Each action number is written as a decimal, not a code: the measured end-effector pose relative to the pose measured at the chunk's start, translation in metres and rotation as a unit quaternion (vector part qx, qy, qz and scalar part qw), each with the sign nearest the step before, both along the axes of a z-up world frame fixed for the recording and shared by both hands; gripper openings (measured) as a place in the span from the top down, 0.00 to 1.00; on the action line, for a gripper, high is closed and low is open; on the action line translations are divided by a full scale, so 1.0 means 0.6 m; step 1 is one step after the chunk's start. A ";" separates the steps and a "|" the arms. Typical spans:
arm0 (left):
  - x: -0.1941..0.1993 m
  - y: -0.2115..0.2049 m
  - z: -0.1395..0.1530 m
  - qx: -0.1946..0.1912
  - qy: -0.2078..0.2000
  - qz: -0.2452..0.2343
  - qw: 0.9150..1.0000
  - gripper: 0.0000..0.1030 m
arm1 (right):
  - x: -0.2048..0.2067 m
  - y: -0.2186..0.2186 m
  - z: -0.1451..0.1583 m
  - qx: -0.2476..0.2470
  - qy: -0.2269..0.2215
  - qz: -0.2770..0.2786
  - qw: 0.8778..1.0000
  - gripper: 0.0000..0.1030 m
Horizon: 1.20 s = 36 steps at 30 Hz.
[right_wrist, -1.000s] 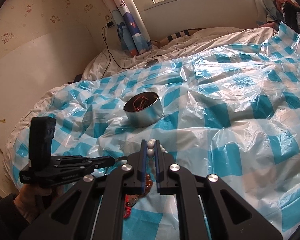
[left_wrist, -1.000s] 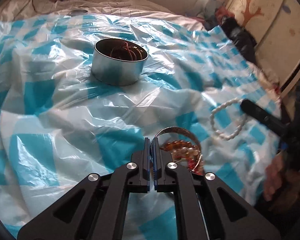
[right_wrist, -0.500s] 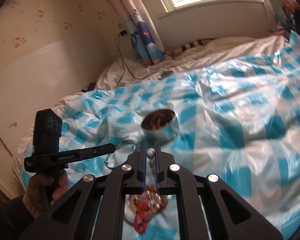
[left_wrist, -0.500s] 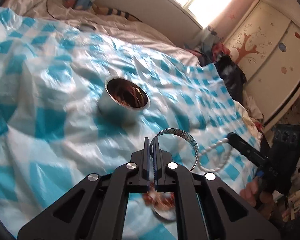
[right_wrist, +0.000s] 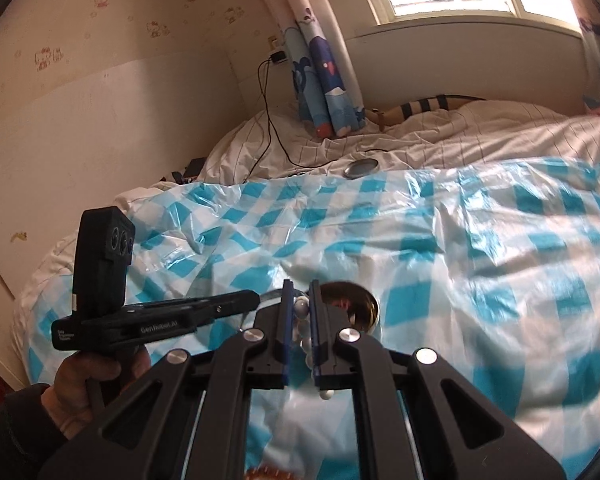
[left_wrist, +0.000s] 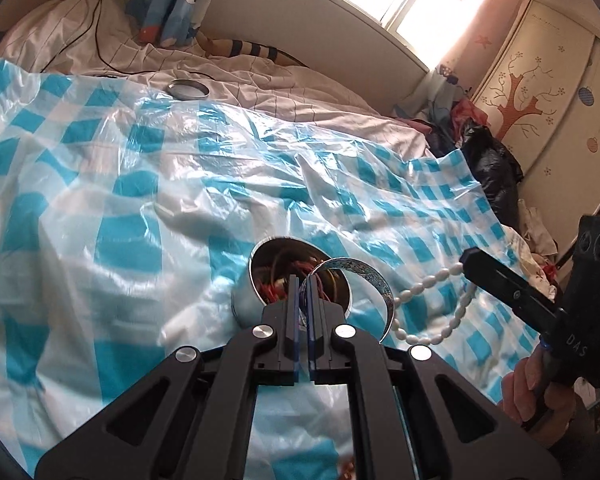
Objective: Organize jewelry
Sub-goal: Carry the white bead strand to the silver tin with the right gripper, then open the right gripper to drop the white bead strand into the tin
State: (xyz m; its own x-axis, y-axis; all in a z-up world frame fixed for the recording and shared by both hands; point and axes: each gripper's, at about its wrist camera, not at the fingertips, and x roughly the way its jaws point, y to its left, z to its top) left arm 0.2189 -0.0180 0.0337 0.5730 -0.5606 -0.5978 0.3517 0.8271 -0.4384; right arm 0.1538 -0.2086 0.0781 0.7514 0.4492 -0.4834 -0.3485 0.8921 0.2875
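left tongs (left_wrist: 303, 286): clamped on silver bangle (left_wrist: 374, 280), held over the tin's rim
right tongs (right_wrist: 301, 300): pinched on white bead strand (left_wrist: 432, 280), loop hanging in the air beside the bangle
tin (left_wrist: 260, 276): open, red cords inside, mid-bed on the blue-checked plastic sheet (left_wrist: 120, 208)
lid (left_wrist: 189, 89): at the sheet's far edge

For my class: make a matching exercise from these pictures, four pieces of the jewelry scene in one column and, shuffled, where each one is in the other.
1. silver bangle
2. white bead necklace
3. metal tin
4. round lid

A. on the white sheet beyond the checked plastic
B. pinched in the left gripper
C. on the checked plastic, red cords inside
D. hanging from the right gripper

Pairs: 1-B, 2-D, 3-C, 4-A
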 end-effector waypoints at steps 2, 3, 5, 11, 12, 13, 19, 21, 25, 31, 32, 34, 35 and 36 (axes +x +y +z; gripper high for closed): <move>0.013 -0.006 -0.002 0.002 -0.001 0.000 1.000 0.98 | 0.020 0.009 -0.005 -0.006 0.000 0.004 1.000 0.92; 0.019 -0.009 -0.003 0.005 -0.002 0.000 1.000 0.98 | 0.029 0.012 -0.007 -0.010 0.000 0.005 1.000 0.92; 0.033 -0.018 -0.009 0.013 -0.001 -0.003 1.000 0.97 | 0.047 0.021 -0.015 -0.019 0.000 0.006 1.000 0.92; 0.063 -0.046 -0.045 0.037 0.031 -0.019 0.999 0.96 | 0.091 0.035 -0.048 -0.042 0.016 0.000 0.999 0.92; 0.063 -0.045 -0.049 0.040 0.034 -0.019 0.998 0.96 | 0.095 0.036 -0.056 -0.044 0.021 0.001 0.999 0.92; 0.063 -0.043 -0.051 0.043 0.035 -0.017 0.998 0.96 | 0.098 0.038 -0.062 -0.046 0.025 0.002 0.999 0.92; 0.061 -0.006 -0.031 0.020 0.028 0.012 0.999 0.96 | 0.105 0.047 -0.085 -0.055 0.040 0.008 0.998 0.92; 0.060 0.006 -0.024 0.012 0.026 0.020 0.999 0.95 | 0.105 0.050 -0.087 -0.057 0.042 0.010 0.997 0.92; 0.057 0.018 -0.015 0.004 0.023 0.028 0.999 0.95 | 0.109 0.058 -0.096 -0.065 0.053 0.018 0.996 0.92; 0.054 0.019 -0.010 0.004 0.022 0.028 0.999 0.94 | 0.110 0.064 -0.098 -0.073 0.058 0.017 0.995 0.91; 0.053 0.018 -0.009 0.004 0.021 0.027 0.999 0.93 | 0.109 0.063 -0.096 -0.075 0.057 0.014 0.995 0.88; 0.050 0.016 -0.007 0.004 0.020 0.025 0.999 0.92 | 0.107 0.064 -0.089 -0.081 0.050 0.003 0.995 0.69; 0.050 0.016 -0.006 0.004 0.019 0.024 1.000 0.91 | 0.105 0.064 -0.085 -0.084 0.047 0.000 0.995 0.68; 0.049 0.015 -0.005 0.004 0.019 0.024 1.000 0.90 | 0.105 0.063 -0.083 -0.083 0.048 -0.001 0.995 0.68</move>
